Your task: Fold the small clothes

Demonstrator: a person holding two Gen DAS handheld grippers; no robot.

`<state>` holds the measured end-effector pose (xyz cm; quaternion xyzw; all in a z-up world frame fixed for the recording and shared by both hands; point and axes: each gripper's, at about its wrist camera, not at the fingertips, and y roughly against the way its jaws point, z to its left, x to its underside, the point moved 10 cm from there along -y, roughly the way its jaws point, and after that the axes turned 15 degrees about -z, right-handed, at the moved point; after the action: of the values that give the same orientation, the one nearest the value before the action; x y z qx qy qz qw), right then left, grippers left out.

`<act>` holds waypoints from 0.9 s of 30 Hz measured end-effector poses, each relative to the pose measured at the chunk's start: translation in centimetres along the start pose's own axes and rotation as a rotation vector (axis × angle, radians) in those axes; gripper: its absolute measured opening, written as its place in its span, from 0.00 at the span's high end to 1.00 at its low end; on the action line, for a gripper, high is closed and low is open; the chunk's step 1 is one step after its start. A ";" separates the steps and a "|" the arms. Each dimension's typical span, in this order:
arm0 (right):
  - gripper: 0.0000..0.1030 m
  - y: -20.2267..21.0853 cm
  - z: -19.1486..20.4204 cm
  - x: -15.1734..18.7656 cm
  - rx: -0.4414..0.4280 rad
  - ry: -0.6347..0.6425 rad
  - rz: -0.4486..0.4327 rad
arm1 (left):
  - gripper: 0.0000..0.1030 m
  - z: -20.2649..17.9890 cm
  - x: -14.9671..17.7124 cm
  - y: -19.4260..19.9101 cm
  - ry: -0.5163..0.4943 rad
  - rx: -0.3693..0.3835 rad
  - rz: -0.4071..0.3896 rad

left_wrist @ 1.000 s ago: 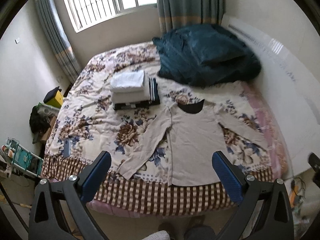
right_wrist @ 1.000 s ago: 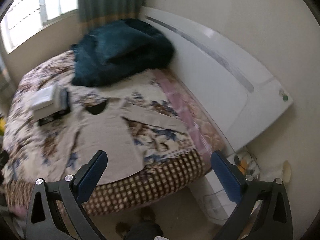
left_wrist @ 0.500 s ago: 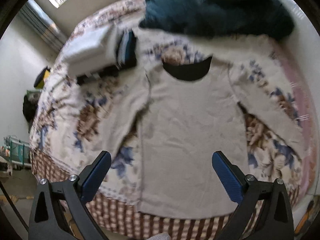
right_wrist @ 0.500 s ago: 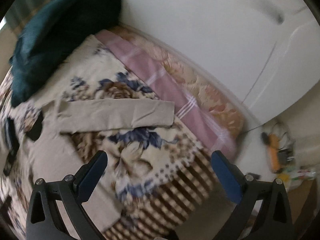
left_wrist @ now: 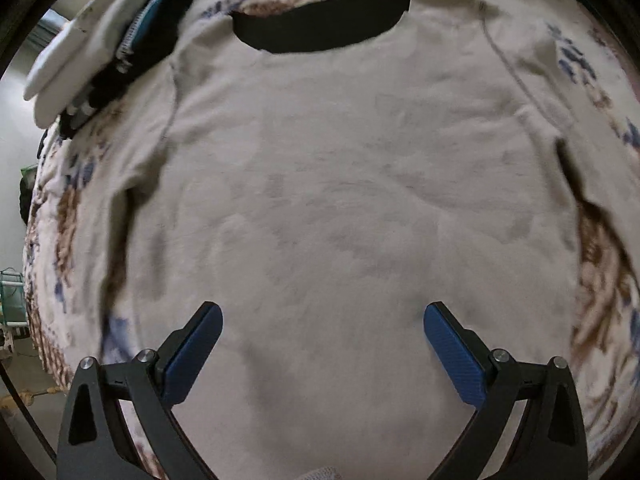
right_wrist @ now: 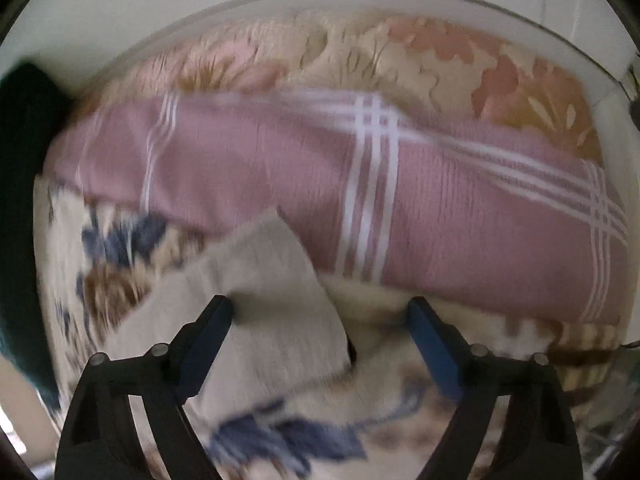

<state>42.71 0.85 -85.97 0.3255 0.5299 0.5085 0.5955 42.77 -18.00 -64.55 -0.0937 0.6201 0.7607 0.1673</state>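
The beige long-sleeved top (left_wrist: 328, 184) lay flat, front up, on the floral bedspread (left_wrist: 60, 232), dark neckline (left_wrist: 320, 20) toward the far side. A stack of folded clothes (left_wrist: 92, 48) sat just beyond its left shoulder. The left gripper (left_wrist: 322, 328) hovered over the lower body panel, fingers apart. The right gripper (right_wrist: 320, 320), fingers spread, straddled the sleeve cuff (right_wrist: 276, 300) beside a pink checked sheet (right_wrist: 440, 208).
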 end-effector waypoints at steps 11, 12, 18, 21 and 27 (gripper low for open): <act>0.97 8.3 13.8 2.5 -0.171 0.368 -0.169 | 0.00 7.4 -1.1 3.3 0.160 0.009 -0.045; 0.97 10.6 17.0 3.8 -0.234 0.428 -0.183 | 0.00 9.1 -0.8 3.9 0.186 -0.004 -0.050; 0.97 22.8 30.6 18.4 -0.583 0.830 -0.165 | 0.00 16.7 2.4 5.3 0.342 -0.087 -0.031; 0.97 27.2 32.9 29.9 -0.720 1.078 -0.088 | 0.00 21.6 5.8 6.3 0.449 -0.135 -0.007; 0.97 28.0 26.2 50.1 -0.803 1.572 0.056 | 0.00 29.5 12.5 7.1 0.571 -0.221 0.029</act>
<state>56.66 60.05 -69.16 -0.3393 0.5594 0.7474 0.1155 30.49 11.22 -56.17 -0.3128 0.5567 0.7688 -0.0358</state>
